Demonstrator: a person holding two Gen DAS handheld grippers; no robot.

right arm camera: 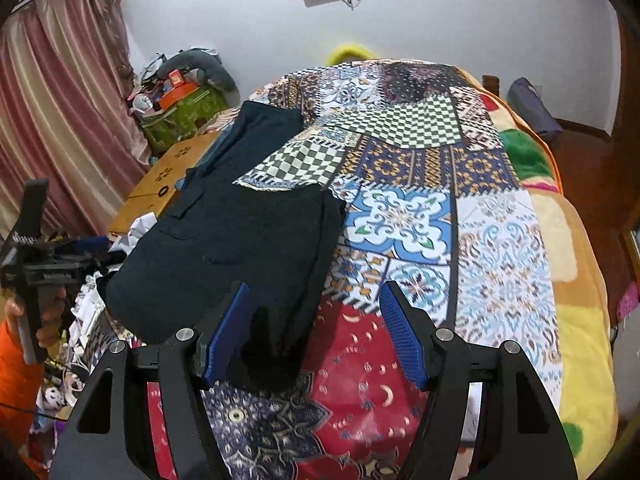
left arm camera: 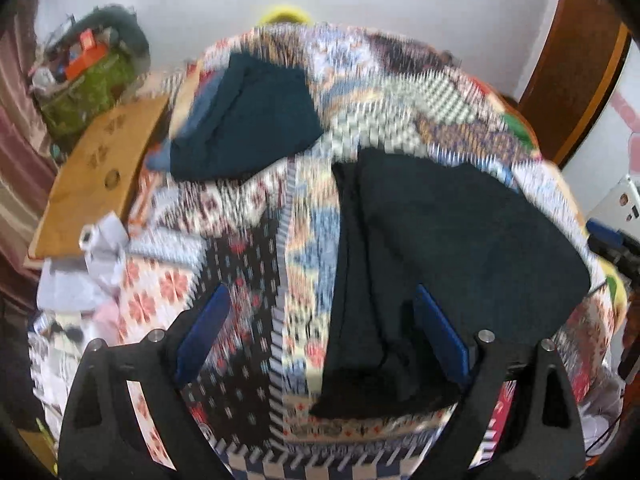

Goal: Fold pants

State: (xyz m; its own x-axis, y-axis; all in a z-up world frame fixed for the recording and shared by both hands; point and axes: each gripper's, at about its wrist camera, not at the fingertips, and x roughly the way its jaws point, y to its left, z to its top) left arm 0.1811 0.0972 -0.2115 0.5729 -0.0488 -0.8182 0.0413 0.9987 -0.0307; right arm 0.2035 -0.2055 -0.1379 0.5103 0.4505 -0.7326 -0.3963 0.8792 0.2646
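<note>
Black tongs (right arm camera: 314, 334) with ribbed blue pads (right arm camera: 402, 340), silver screws, orange sleeve (right arm camera: 16, 368)

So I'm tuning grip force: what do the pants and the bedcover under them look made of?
Pants: dark, matte, soft woven or knit cloth, probably cotton; it drapes limply with no sheen. Bedcover: thin printed patchwork fabric, smooth and flat-lying, likely cotton or polyester.

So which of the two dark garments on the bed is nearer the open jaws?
The black pants lying lengthwise, their end between the right gripper jaws; the other dark garment lies farther up the bedspread.
</note>
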